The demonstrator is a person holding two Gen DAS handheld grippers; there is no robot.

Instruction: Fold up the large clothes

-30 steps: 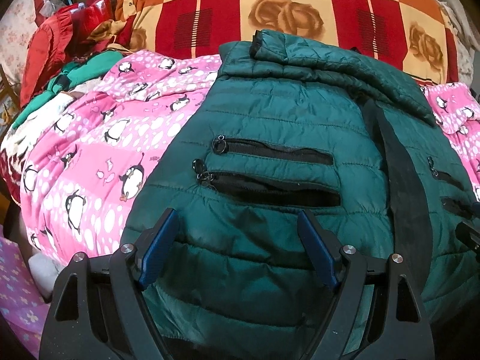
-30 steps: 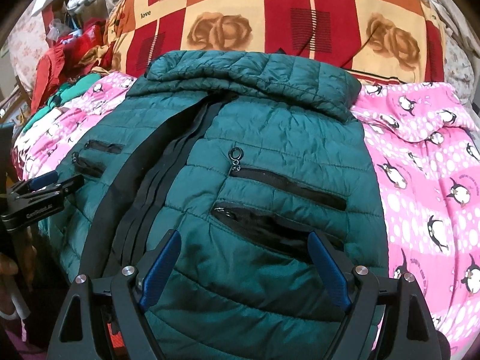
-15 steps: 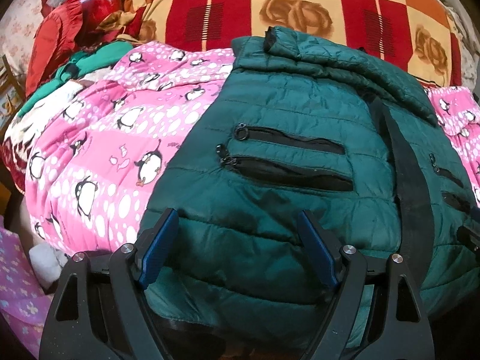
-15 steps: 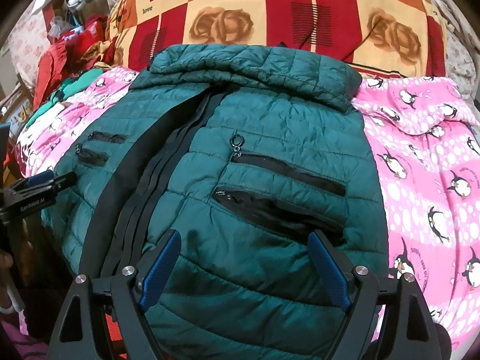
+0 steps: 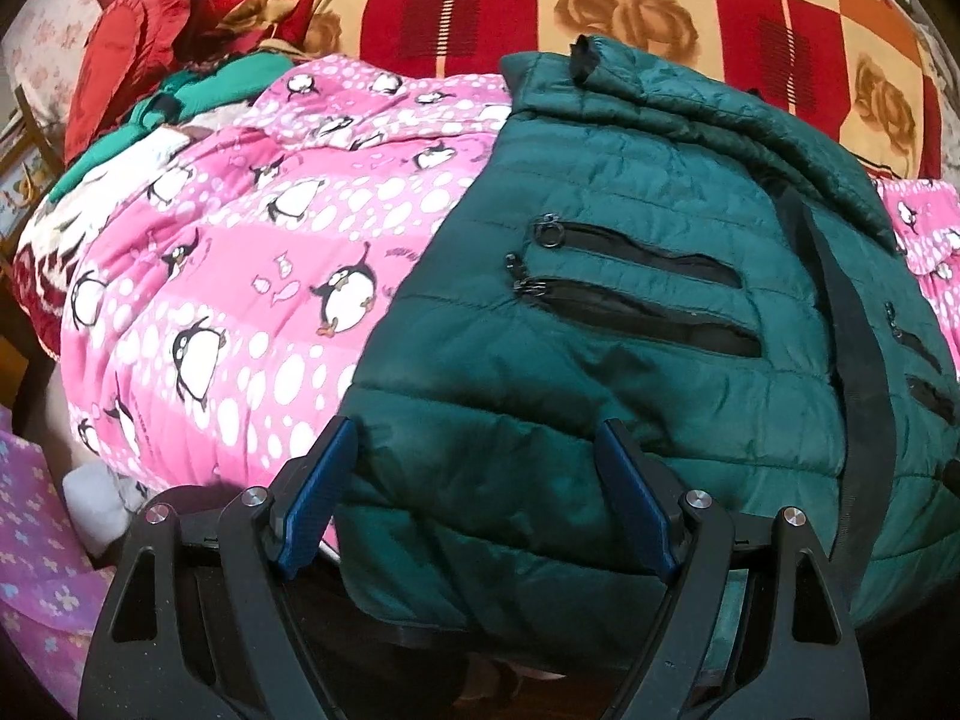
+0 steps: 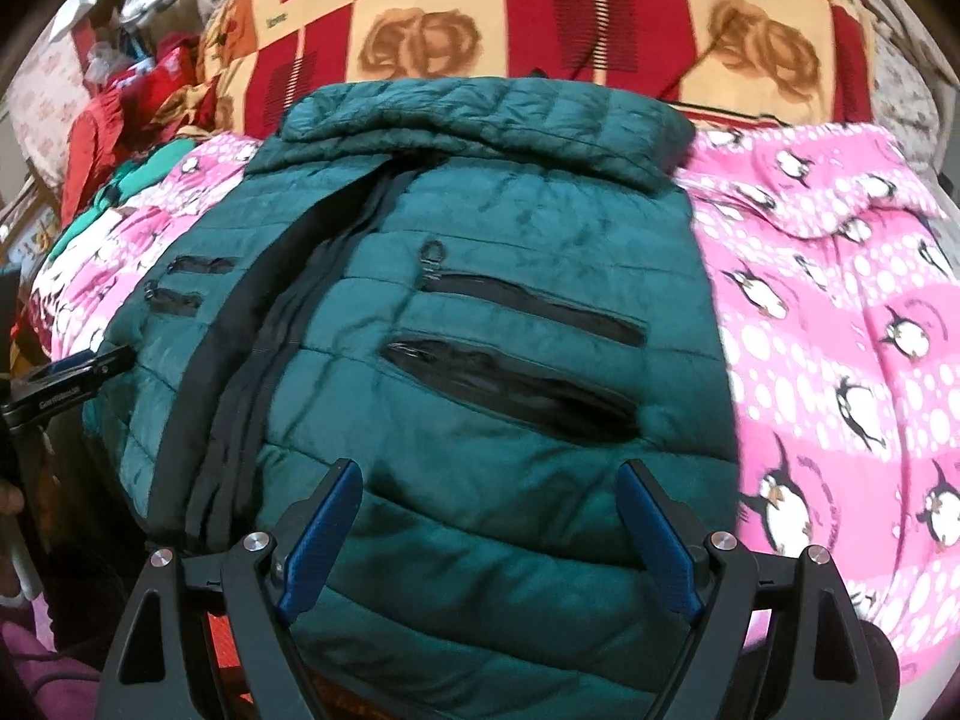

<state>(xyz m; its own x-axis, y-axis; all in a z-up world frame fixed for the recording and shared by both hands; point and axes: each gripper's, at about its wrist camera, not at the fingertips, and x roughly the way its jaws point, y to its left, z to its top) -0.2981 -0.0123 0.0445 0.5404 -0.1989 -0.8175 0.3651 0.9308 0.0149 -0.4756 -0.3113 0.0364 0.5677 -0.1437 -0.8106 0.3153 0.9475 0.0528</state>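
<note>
A dark green quilted puffer jacket (image 5: 630, 312) lies front up on a pink penguin blanket (image 5: 240, 276), its collar at the far end and its hem hanging over the near edge. It also shows in the right wrist view (image 6: 480, 324). My left gripper (image 5: 474, 438) is open, its jaws either side of the jacket's lower left hem. My right gripper (image 6: 492, 480) is open over the lower right hem. The left gripper shows at the left edge of the right wrist view (image 6: 66, 372).
A red and orange rose-patterned blanket (image 6: 540, 18) lies behind the jacket. A pile of red and green clothes (image 5: 168, 60) sits at the far left. The pink blanket (image 6: 840, 312) extends right of the jacket.
Both grippers have drawn back toward the near edge of the jacket and the left one has shifted left, so more pink blanket shows. Both jaws stay open.
</note>
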